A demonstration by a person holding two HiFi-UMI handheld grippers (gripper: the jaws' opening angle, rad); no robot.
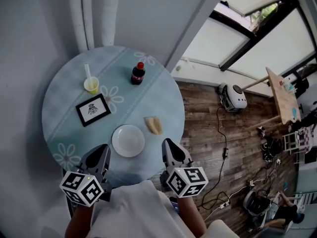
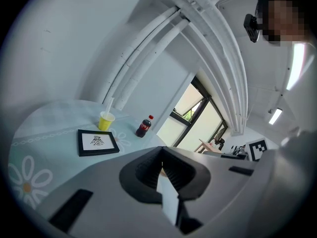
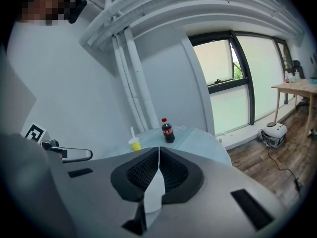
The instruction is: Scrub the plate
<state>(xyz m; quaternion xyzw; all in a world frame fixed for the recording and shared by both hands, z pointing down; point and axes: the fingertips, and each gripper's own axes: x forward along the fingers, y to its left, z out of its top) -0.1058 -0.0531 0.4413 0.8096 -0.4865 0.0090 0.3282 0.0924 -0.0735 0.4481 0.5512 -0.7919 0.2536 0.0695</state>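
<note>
The plate [image 1: 128, 141] lies flat and face up on the near part of the round table [image 1: 59, 118], close to the edge nearest the person, on the pale blue cloth with its white daisy print. It sits between the two hand-held grippers and a little beyond their tips. The left gripper [image 1: 103, 148] is just beside the plate's left rim and the right gripper [image 1: 167, 144] is a short way off its right rim, and neither touches it. Being round, the plate has no long axis and points no particular way; its rim is level with the tabletop and nothing rests on it. In the left gripper view the left gripper [image 2: 162, 158] has its ribbed black pads pressed together with nothing between them. The right gripper [image 3: 158, 155] in its own view is likewise closed and empty, the two pads meeting along a thin line. Both grippers point across the table and slightly downward. A pale yellow sponge [image 1: 153, 125] lies just beyond the plate's right side, apart from it and ahead of the right gripper, with its longer side running away from the person and slanting a little to the left. Farther back stand a black-framed picture [image 1: 93, 109] lying flat, a yellow cup [image 1: 91, 85] with a straw, and a dark cola bottle [image 1: 137, 74] with a red cap, upright and well apart from the plate.
</note>
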